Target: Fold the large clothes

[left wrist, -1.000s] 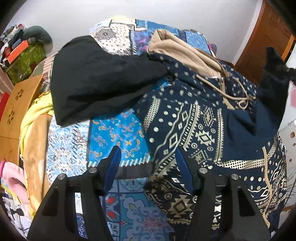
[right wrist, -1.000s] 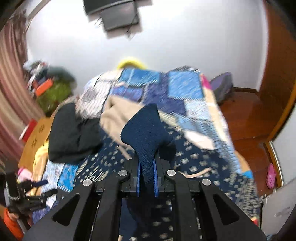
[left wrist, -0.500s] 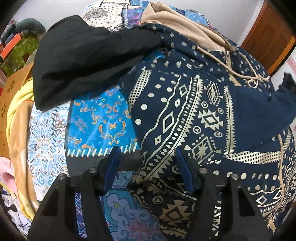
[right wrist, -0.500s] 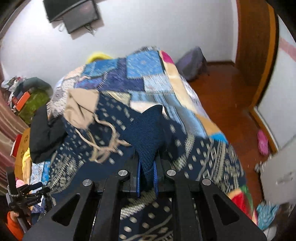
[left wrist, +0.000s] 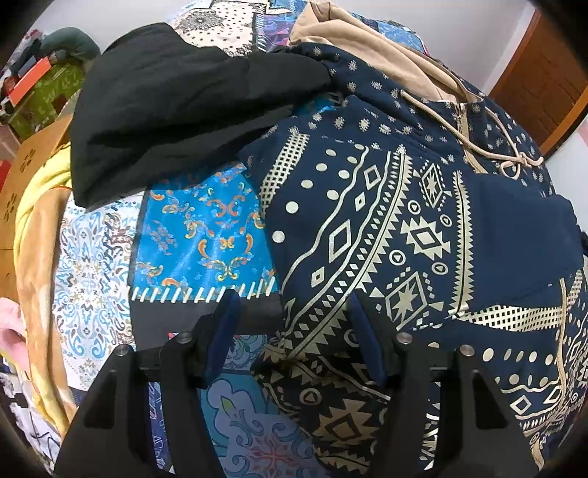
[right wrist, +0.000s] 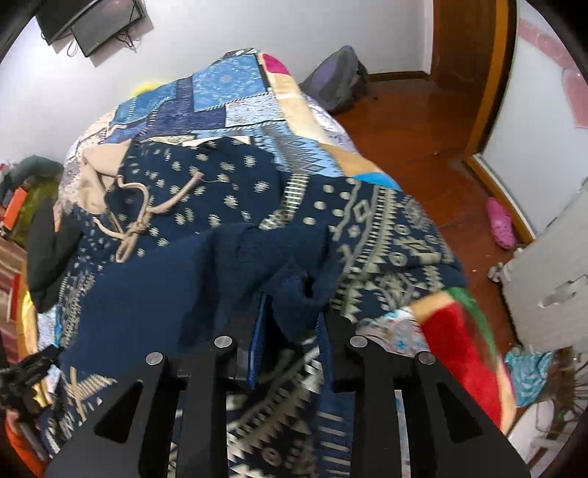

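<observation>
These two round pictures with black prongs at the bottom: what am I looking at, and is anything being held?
No robot here: a person carries a two-finger tool in each hand, each with a wide-angle camera looking along its fingers. In the left tool's picture, the left gripper is open over the edge of a navy hoodie with a pale geometric print, spread on a patchwork bedspread beside a black garment. In the right tool's picture, the right gripper has just been opening; the hoodie's plain navy cuff lies loosely between its fingers.

A home bedroom: quilted bed (right wrist: 235, 92), wall television (right wrist: 103, 25), wooden floor (right wrist: 415, 121).
</observation>
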### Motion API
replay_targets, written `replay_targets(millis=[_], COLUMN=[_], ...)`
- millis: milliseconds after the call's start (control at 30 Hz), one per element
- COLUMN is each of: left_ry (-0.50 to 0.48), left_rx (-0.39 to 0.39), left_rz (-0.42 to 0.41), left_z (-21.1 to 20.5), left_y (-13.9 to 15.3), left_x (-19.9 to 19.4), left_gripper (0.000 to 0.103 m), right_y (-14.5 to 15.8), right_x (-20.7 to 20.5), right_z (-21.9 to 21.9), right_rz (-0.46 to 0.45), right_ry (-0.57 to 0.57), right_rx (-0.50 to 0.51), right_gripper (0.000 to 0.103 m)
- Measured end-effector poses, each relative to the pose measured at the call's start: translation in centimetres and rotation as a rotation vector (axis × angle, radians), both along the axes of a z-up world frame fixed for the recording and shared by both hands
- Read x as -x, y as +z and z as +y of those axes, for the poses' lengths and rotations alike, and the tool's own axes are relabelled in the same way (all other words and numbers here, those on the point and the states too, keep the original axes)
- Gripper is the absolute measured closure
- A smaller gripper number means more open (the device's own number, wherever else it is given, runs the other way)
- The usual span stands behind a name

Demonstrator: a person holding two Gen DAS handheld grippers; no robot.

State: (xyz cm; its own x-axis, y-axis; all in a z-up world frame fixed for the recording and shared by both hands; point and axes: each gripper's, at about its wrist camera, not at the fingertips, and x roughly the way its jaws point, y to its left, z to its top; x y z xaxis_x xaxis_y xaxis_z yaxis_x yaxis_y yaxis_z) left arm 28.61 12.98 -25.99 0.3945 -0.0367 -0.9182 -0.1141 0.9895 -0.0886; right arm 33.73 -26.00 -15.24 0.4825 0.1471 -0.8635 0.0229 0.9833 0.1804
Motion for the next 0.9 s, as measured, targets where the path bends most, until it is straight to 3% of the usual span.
replay_targets(millis=[267,533,700,900], left_ry=[0.022,-0.002,-0.039,-0.101], left_rx=[-0.022,-0.025,0.01,0.044], left_rz=[-0.102,-0.262,-0.322,-0.325], left_z=[-0.1,-2.5,-4.8,-8.5], left_y=[4.8,10.9,12.9,12.8], left_x=[0.0,-1.2,-2.5,-4.3], left_gripper=[0.043,0.043,0.043,0.041], right_y=[3.4,5.5,3.6,-1.8], right_x=[1.6,1.7,0.9,0.0], right_z=[-2.8,-7.3,-10.0,-13.0], right_rz=[-0.103,-0.178,-0.143,-0.011], right_ry=[-0.064,-0.182,-0.264,-0.341], right_rx=[-0.009,-0.106,-0.146,-0.26], right_gripper=[0.063,0.061,0.061,0.061])
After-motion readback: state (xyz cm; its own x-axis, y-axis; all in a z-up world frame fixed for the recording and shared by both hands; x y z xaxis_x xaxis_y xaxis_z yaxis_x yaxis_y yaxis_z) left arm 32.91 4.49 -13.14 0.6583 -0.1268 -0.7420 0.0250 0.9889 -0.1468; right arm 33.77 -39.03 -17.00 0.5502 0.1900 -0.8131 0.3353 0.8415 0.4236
